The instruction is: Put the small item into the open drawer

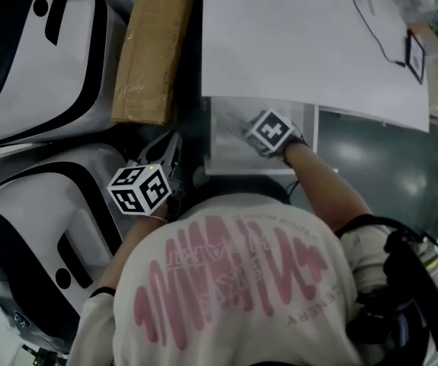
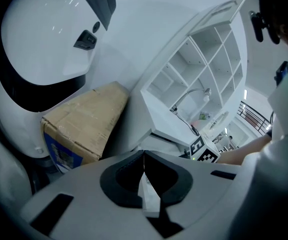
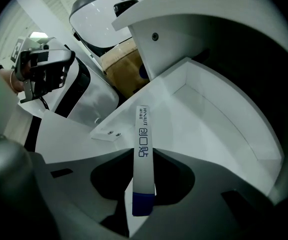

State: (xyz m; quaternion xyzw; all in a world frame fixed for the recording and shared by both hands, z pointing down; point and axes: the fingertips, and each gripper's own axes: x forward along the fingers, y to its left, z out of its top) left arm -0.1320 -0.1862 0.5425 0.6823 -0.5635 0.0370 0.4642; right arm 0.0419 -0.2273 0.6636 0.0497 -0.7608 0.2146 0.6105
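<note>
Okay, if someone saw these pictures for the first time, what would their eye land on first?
A slim white-and-blue packet, pinched by the right gripper, hangs over the open white drawer under the tabletop. At the left of the head view, two big glossy white-and-black shells crowd in beside a cardboard box.

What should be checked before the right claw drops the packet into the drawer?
1. Right claw grips the packet: ok.
2. Drawer open: ok.
3. Right claw above the drawer: ok.
4. Packet tip past the drawer's rim: cannot tell.
5. Left claw shut, empty, off to the drawer's side: ok.
</note>
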